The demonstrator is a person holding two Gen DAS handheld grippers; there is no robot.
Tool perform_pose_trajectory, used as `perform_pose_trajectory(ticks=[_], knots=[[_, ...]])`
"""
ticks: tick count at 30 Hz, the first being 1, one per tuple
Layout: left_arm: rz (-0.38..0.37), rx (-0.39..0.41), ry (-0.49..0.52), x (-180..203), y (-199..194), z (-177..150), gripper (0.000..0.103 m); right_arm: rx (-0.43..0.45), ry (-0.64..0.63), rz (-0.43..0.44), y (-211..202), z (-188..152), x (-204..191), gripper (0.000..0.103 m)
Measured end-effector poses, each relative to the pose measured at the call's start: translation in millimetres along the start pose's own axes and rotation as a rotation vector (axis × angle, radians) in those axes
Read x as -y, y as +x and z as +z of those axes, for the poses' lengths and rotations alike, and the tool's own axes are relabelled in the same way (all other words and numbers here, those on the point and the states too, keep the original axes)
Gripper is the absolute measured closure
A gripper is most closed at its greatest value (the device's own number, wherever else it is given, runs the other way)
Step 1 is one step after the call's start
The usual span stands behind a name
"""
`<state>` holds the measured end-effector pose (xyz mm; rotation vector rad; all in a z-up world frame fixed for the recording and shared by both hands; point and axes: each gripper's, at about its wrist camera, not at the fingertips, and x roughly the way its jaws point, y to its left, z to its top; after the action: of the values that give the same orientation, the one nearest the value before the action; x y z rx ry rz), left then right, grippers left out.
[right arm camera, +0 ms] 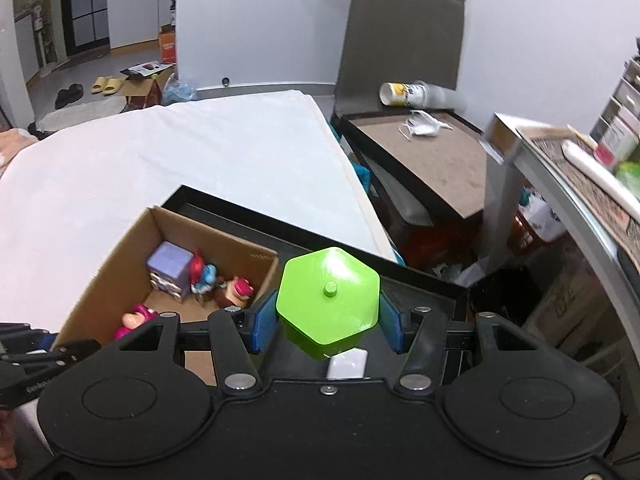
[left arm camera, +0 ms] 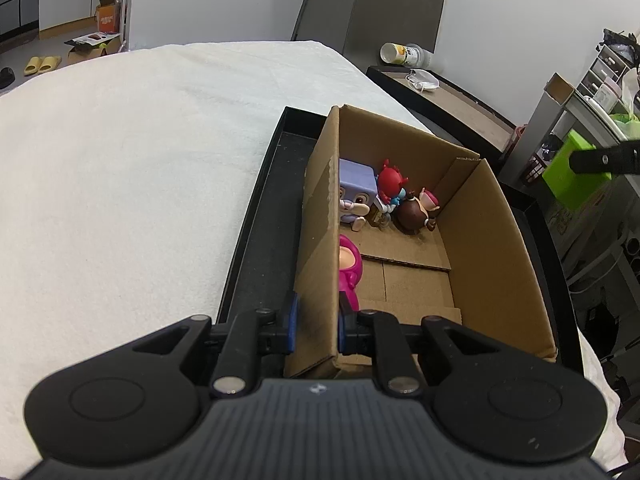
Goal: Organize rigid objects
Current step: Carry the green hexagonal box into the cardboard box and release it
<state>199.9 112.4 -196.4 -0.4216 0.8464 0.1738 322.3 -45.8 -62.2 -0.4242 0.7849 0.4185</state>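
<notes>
A: How far along are we? The cardboard box (left arm camera: 400,240) sits in the black tray (left arm camera: 276,184) on the white-covered bed (left arm camera: 120,160), and four toys are already inside it.

B: Yes. We count a purple block-shaped figure (left arm camera: 356,192), a red one (left arm camera: 392,182) and a brown one with a pink cap (left arm camera: 418,212) bunched at the far end, plus a pink figure (left arm camera: 350,268) lying against the near-left wall. That part of the sorting looks done.

A: And our left claw (left arm camera: 314,324)?

B: It is pinched tight on the box's left wall, one blue pad outside and one inside. We judge it is steadying the box.

A: The piece in hand is the green hexagonal container (right arm camera: 328,300). Our right claw (right arm camera: 328,320) has it clamped between the blue pads, partly open to its width, lid knob facing up.

B: It hangs in the air over the tray, just right of the box's right wall, not yet above the opening. So it remains to be carried over and set down in the free floor at the near end.

A: Anything else left outside?

B: There is a small white thing (right arm camera: 347,364) below the container in the right wrist view, probably lying in the tray, but our own claw hides most of it and we cannot tell what it is. The bed is bare where we can see it.
</notes>
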Motion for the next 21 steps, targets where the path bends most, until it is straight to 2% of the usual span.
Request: perform_pose_trajectory(ticks=[10,21], knots=[[-0.011,-0.006,-0.005,-2.5,-0.5,1.8,0.085,0.024,-0.055,0.076,-0.2,17.2,-38.9,0.051],[-0.022,-0.008,-0.011,-4.6,0.2,2.5,0.085,-0.018,-0.081,0.148,23.2,10.5,-73.8,0.051]])
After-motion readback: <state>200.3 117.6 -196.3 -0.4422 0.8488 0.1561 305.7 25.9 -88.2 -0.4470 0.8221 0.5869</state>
